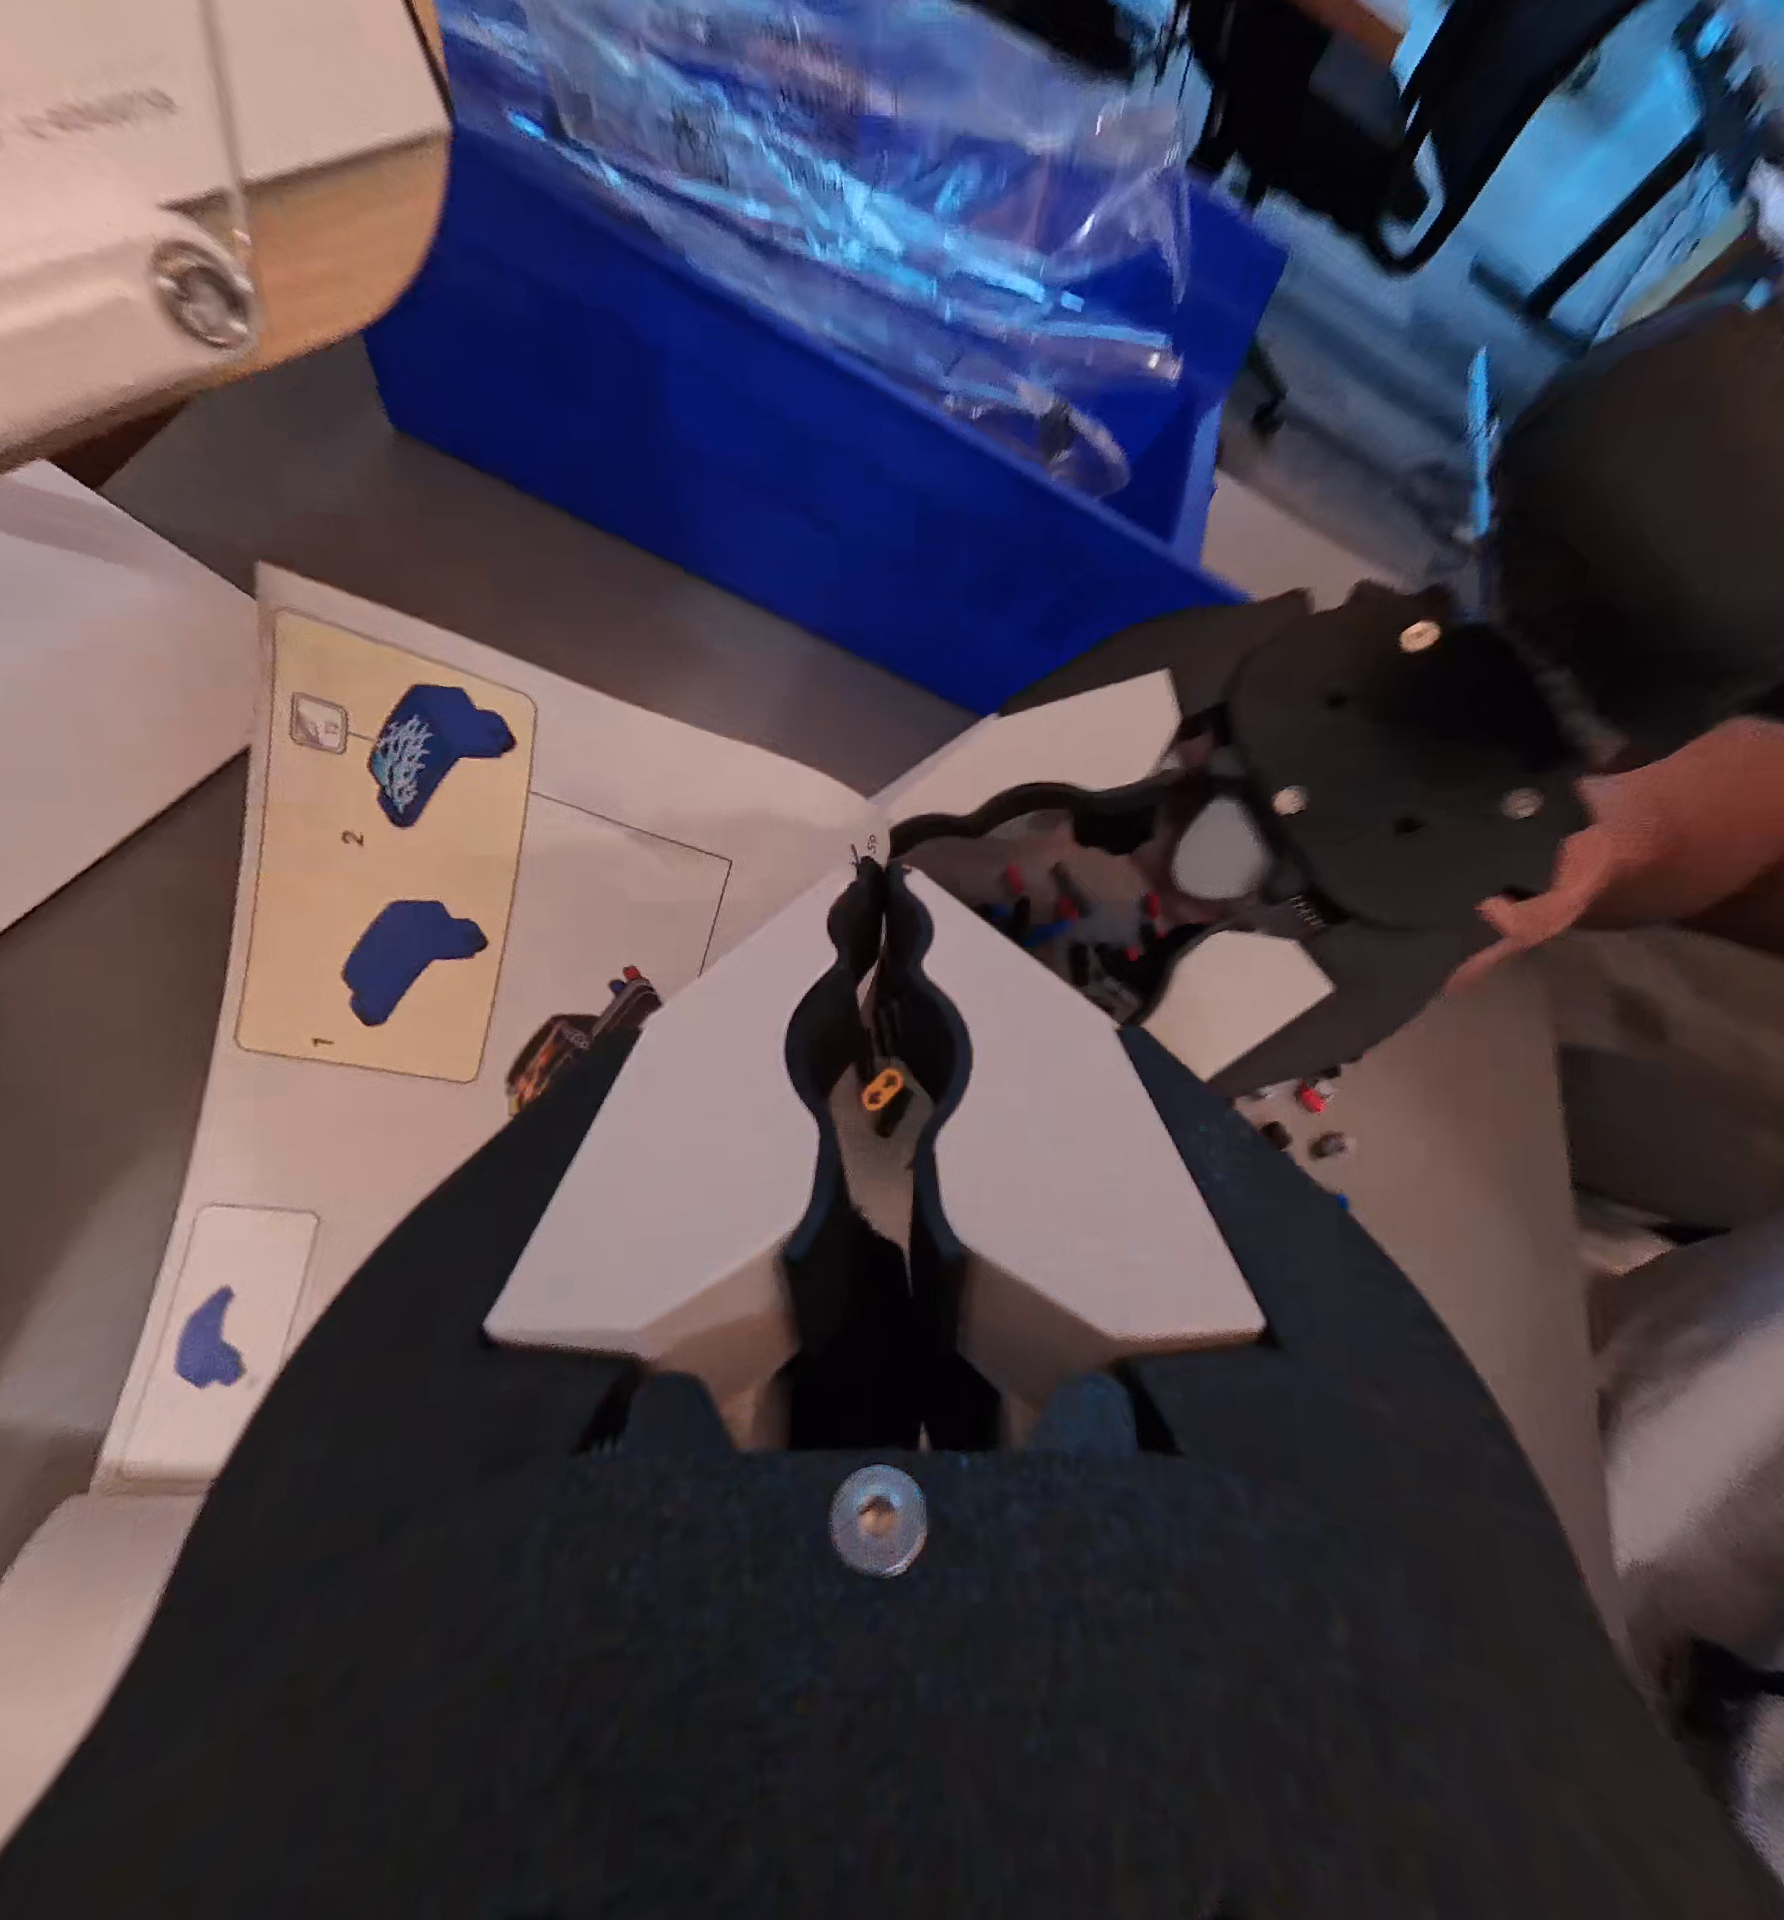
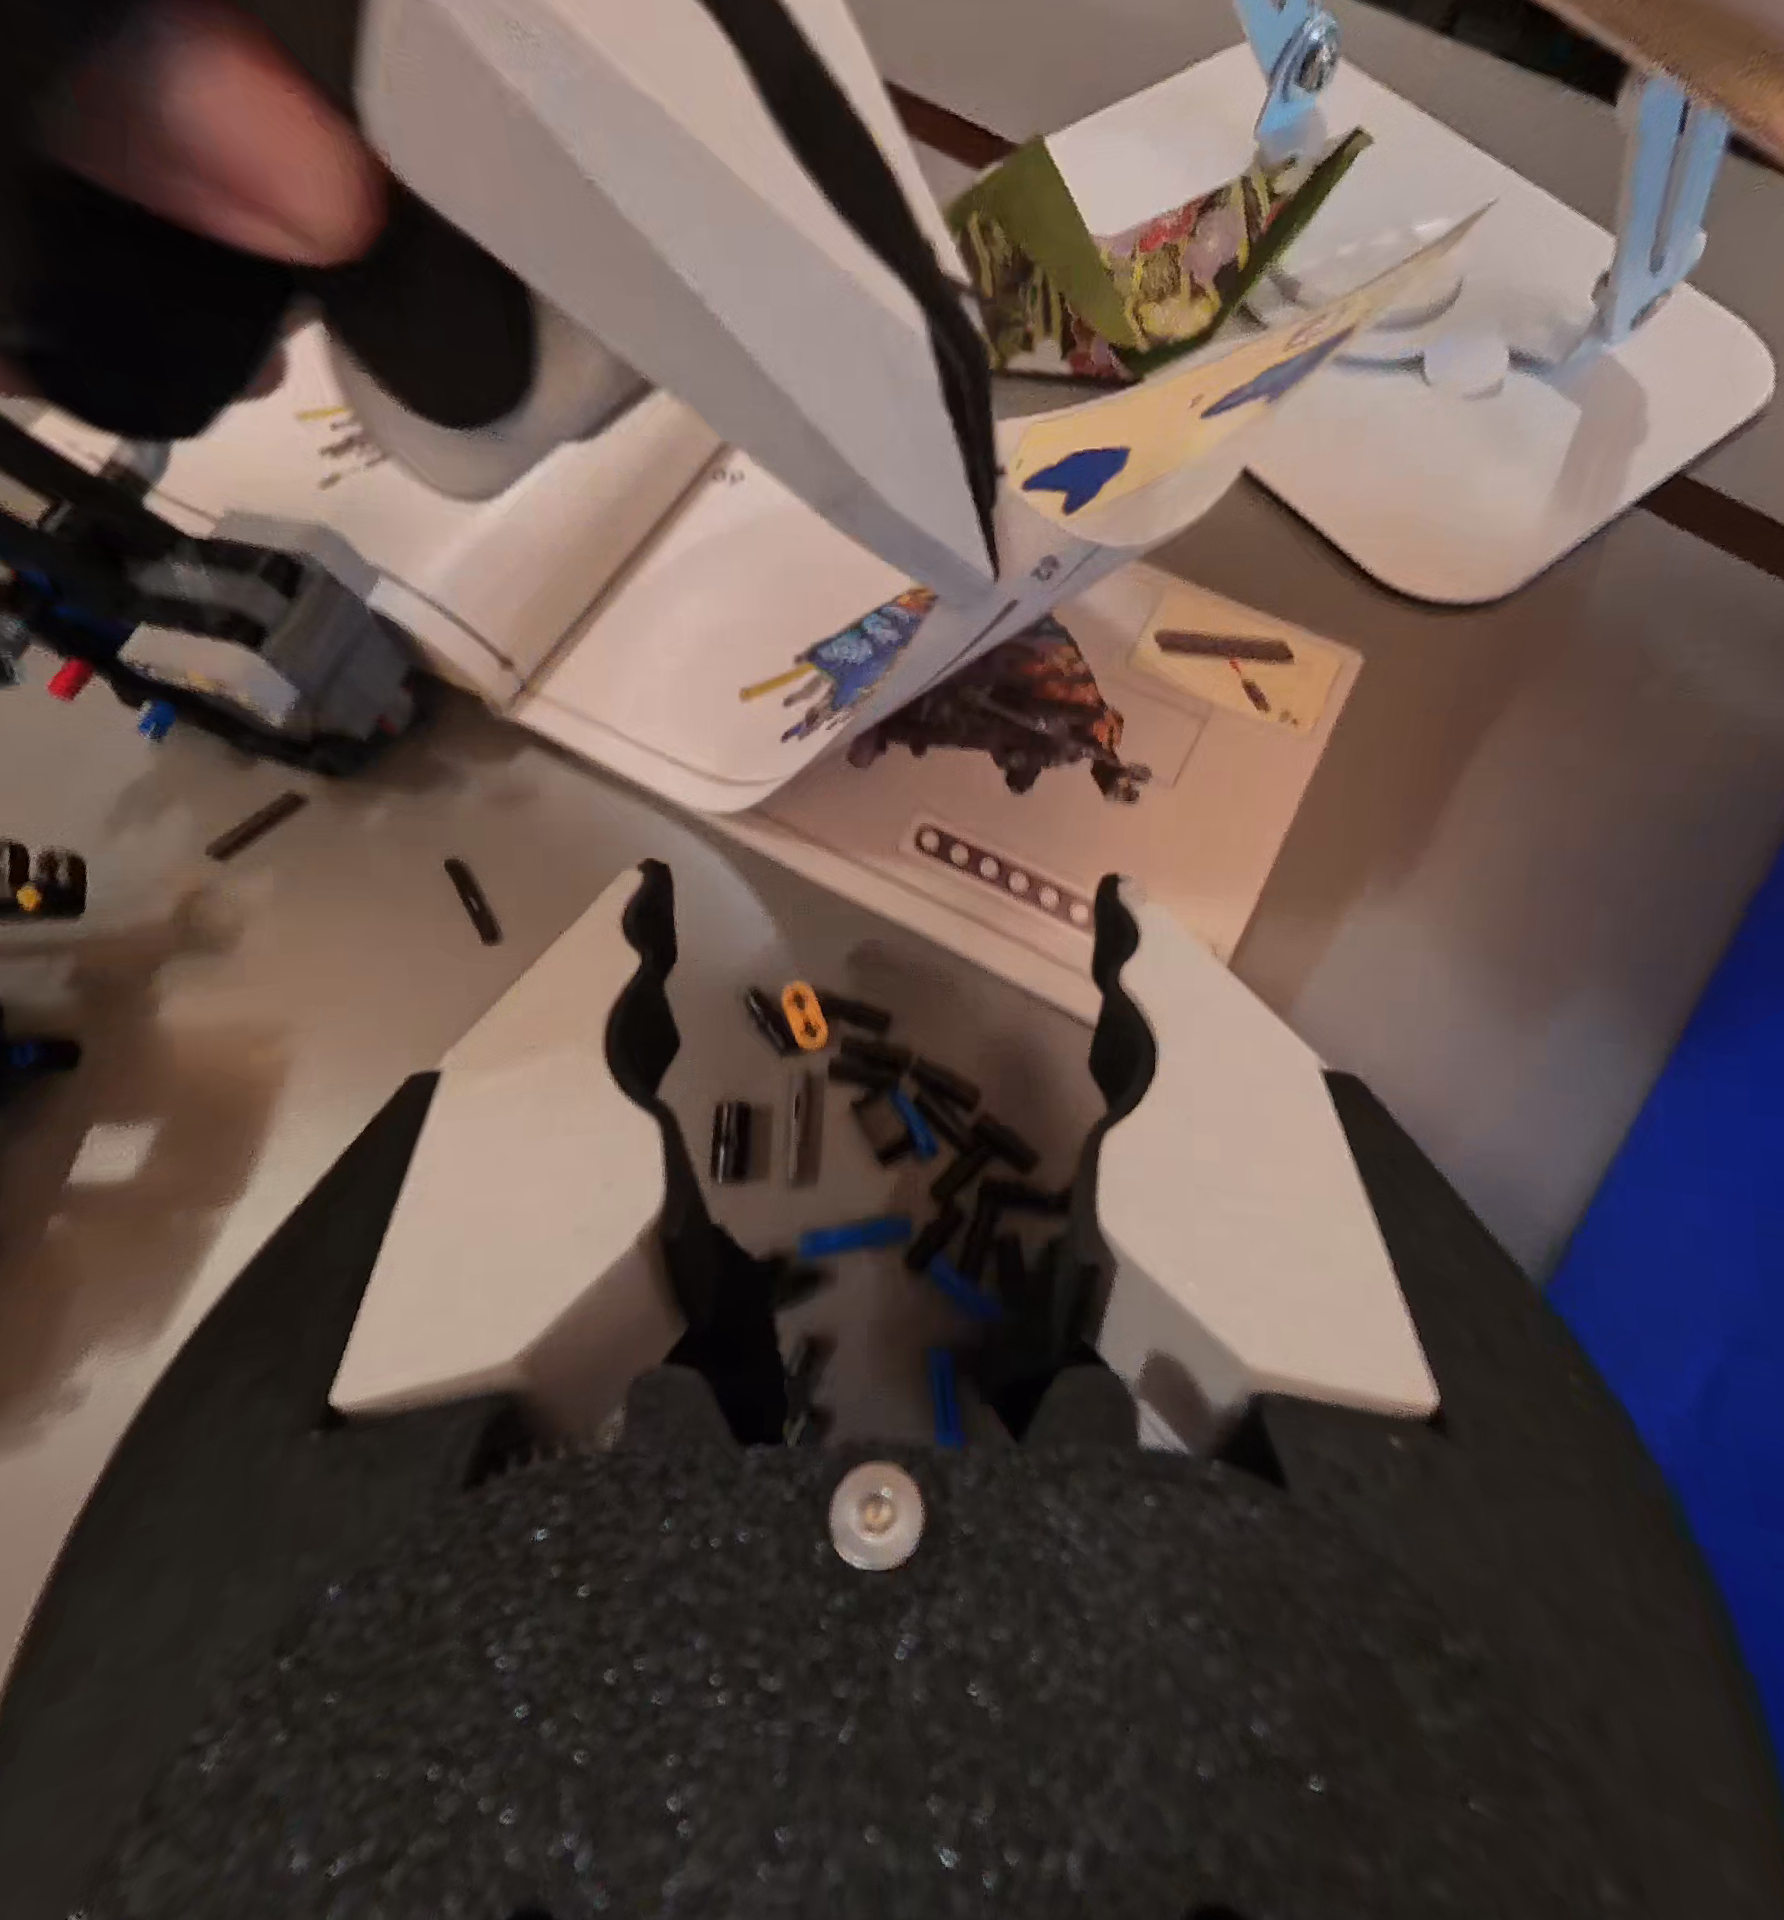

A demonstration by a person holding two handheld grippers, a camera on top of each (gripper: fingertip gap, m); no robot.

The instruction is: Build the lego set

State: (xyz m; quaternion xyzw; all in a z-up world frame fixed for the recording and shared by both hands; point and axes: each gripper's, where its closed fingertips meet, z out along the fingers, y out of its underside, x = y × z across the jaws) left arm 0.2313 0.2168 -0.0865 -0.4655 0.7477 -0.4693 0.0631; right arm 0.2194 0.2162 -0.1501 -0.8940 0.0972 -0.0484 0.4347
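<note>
The left gripper (image 1: 880,883) is seen with its fingers drawn together, and a page (image 2: 1064,540) of the booklet (image 1: 597,831) is pinched at their tips and lifted off the spread. Through the narrow gap between the fingers an orange piece (image 1: 886,1091) is seen on the table below. The right gripper (image 2: 883,894) is held with its fingers wide apart and nothing between them; it is poised above a scatter of loose pins (image 2: 929,1143), mostly black with a few blue, lying on the grey table (image 2: 296,1039). The orange piece (image 2: 805,1013) lies at the far edge of that scatter. In the left wrist view the right gripper (image 1: 1033,862) is also seen farther off, held by a hand (image 1: 1677,831).

Left of the pins, two black axles (image 2: 472,899) lie apart on the table. Farther left, a partly built grey and black model (image 2: 244,644) with red and blue pins sticking out rests just beside the booklet.

Beyond the booklet, a blue bin (image 1: 815,416) stands on the table, and crumpled clear plastic bags (image 1: 846,187) are held in it. An open box (image 2: 1158,249) with a printed green flap is seen behind the lifted page; what it holds cannot be told
</note>
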